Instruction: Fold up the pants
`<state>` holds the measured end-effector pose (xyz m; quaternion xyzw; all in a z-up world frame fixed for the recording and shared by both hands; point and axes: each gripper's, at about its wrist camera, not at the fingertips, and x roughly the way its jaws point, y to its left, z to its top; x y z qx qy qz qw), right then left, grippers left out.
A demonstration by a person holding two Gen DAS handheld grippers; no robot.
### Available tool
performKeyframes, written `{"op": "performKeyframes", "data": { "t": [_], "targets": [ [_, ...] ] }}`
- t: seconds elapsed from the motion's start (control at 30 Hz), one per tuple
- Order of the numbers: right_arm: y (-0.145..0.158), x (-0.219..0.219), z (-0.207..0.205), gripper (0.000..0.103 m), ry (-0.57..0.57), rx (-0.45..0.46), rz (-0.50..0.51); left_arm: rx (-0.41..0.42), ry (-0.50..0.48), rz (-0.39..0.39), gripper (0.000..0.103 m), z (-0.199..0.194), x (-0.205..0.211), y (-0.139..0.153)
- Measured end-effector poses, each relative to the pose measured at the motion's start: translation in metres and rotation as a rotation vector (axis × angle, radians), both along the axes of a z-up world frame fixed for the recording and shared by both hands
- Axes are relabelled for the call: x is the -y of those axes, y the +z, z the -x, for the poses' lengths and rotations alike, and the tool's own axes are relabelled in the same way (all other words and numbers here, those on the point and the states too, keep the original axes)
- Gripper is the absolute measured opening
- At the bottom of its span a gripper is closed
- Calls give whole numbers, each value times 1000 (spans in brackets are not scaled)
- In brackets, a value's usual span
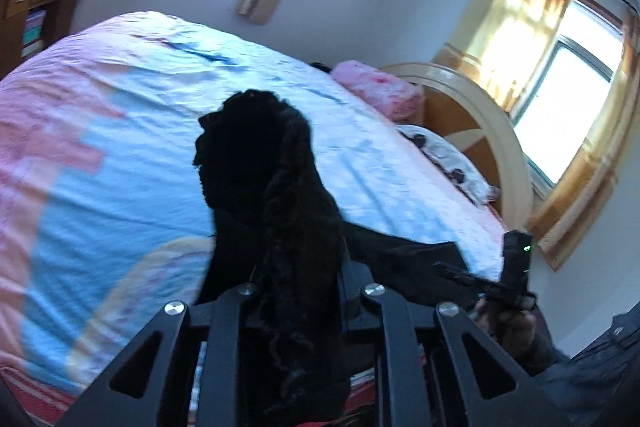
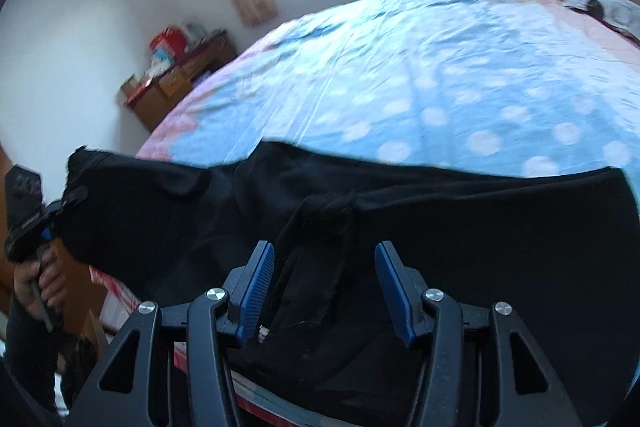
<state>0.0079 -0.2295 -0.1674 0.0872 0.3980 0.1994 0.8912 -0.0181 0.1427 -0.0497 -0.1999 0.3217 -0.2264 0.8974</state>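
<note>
Black pants (image 2: 460,227) lie across the near edge of the bed. My left gripper (image 1: 296,291) is shut on one end of the pants (image 1: 272,195), and the cloth bunches up over its fingers and hides them. In the right wrist view that gripper (image 2: 60,207) holds the pants' left end raised. My right gripper (image 2: 324,279) is open, its blue pads (image 2: 258,287) either side of a loose fold of the pants without touching it. It also shows in the left wrist view (image 1: 484,287).
The bed (image 2: 420,75) has a blue and pink spotted sheet. A pink pillow (image 1: 380,91) and a curved wooden headboard (image 1: 480,131) are at its head. A wooden desk (image 2: 180,79) with boxes stands by the far wall. Windows with curtains are behind.
</note>
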Motion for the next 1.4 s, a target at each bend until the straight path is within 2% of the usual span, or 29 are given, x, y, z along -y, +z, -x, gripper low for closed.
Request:
{"op": "performKeyframes", "data": {
  "t": [0.3,0.63,0.8,1.0,1.1,1.27,1.4],
  "targets": [
    [10,67,25,55,-191,28,-77,52,-202,35,17,-21,102,35],
    [19,145,41,55,-420,72,-160,25,-369,-18,17,-50,212,39],
    [15,171,50,55,-493,92,-166,-38,-423,-70,17,-65,267,24],
    [13,182,54,56,-514,105,-181,-109,-447,-123,17,-77,314,3],
    [10,191,54,56,-543,99,-198,-122,-463,-119,17,-76,329,2],
    [5,202,55,56,-586,85,-225,-96,-506,-116,17,-71,347,17],
    [4,209,57,56,-613,88,-238,-116,-511,-170,18,-75,371,0]
  ]
}}
